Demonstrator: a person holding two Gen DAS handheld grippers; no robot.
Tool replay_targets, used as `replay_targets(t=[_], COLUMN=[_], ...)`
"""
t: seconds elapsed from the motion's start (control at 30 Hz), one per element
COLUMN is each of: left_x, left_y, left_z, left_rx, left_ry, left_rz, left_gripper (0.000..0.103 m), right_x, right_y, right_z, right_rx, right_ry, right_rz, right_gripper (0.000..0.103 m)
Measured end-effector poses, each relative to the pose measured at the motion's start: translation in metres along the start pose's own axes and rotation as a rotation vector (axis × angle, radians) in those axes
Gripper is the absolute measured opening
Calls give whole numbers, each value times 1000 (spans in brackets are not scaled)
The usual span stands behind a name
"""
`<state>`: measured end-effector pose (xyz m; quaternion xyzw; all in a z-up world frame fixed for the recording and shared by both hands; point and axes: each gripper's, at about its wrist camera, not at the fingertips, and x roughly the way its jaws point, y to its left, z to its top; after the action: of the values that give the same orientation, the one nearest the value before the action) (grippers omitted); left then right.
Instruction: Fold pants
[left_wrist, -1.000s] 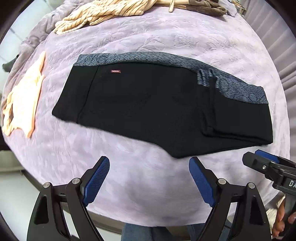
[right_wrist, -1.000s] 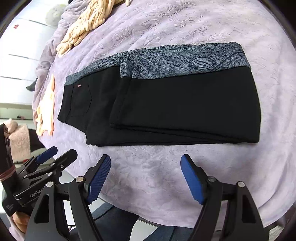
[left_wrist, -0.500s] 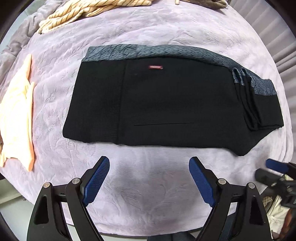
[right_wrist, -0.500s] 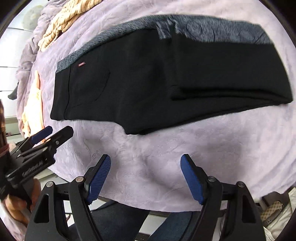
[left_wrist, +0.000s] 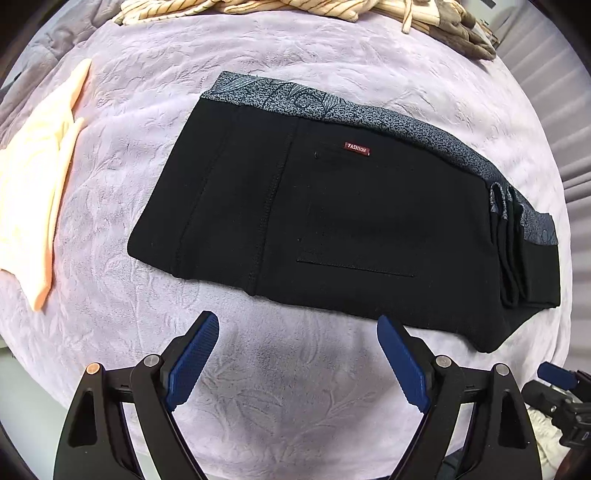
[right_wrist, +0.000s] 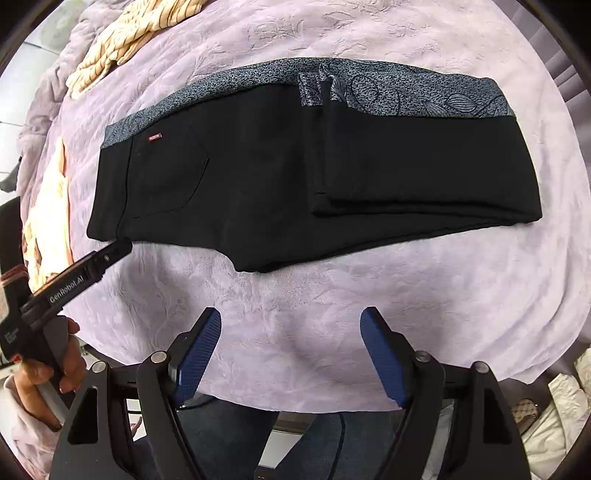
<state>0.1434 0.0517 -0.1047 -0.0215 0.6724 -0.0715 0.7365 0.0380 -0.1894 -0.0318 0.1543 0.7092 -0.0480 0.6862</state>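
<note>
Your counter, draped in a lilac embossed blanket (left_wrist: 295, 406), fills both views. On it the black pants (left_wrist: 332, 229) lie flat across the middle, already doubled over: in the right wrist view the leg ends are folded back onto the right half of the pants (right_wrist: 258, 177), with the grey patterned waistband (right_wrist: 406, 96) running along the far edge. A pale peach garment (left_wrist: 33, 155) lies flat on the blanket to the left of the pants, well apart from them, and a striped cream garment (right_wrist: 110, 48) is heaped at the far left edge.

Your left gripper (left_wrist: 297, 360) hangs just short of the near edge of the pants, its blue pads spread wide and holding nothing. Your right gripper (right_wrist: 290, 356) sits over bare blanket, jaws likewise wide apart and empty.

Smallest of all, a red tag (left_wrist: 357, 148) reading FASHION sits just below the waistband, above a stitched pocket outline.
</note>
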Motion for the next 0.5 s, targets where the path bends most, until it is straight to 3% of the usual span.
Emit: replay_targets(t=[0.5], left_x=[3], left_y=[16], left_z=[-1], left_rx=[-53], left_ry=[-7], left_rz=[-11], left_gripper=[88], right_x=[2], right_y=[-3], right_z=[-4], right_rx=[-9], right_ry=[17], right_rz=[-24], right_gripper=[81])
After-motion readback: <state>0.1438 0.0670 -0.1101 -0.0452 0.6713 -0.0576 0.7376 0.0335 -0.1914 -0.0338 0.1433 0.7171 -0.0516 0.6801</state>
